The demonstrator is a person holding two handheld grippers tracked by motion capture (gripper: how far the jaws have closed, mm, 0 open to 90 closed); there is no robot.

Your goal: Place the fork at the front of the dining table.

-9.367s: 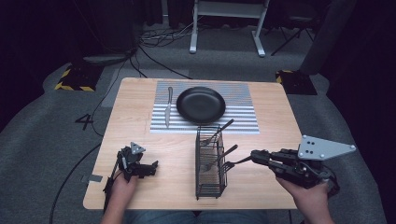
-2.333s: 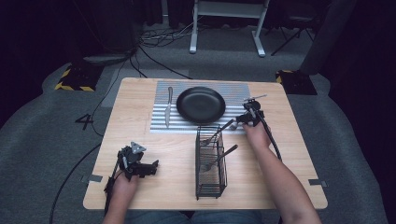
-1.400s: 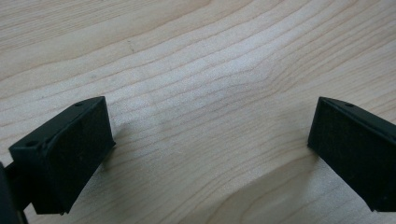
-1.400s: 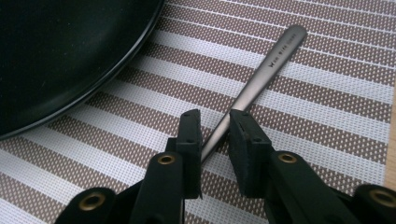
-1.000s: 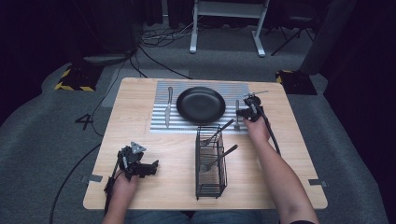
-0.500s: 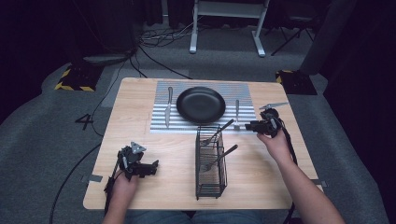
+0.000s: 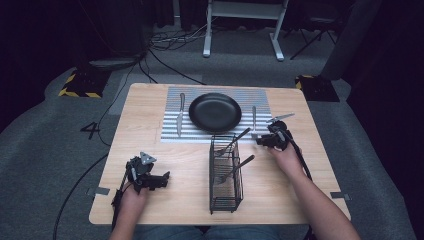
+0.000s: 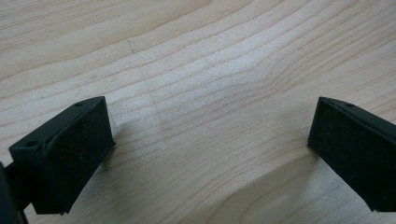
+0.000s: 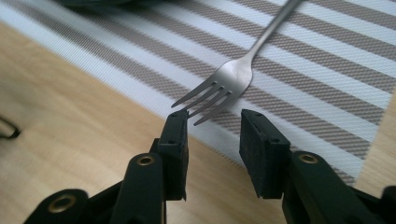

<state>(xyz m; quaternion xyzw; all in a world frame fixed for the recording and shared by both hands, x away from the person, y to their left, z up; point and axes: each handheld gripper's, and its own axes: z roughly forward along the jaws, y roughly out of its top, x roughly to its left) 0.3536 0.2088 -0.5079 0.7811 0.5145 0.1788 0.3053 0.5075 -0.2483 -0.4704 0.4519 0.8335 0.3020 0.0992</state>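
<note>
Fork (image 9: 233,77) laid on the striped mat (image 9: 327,70), right claw (image 9: 212,122) released just behind its tines; next, fetching more cutlery from the rack (image 7: 226,172).

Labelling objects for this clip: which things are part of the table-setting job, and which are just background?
In the job: fork on the striped placemat, right gripper, black plate, knife, wire caddy with more cutlery.

Lying about: left gripper idle on table, floor cables, white stand.
</note>
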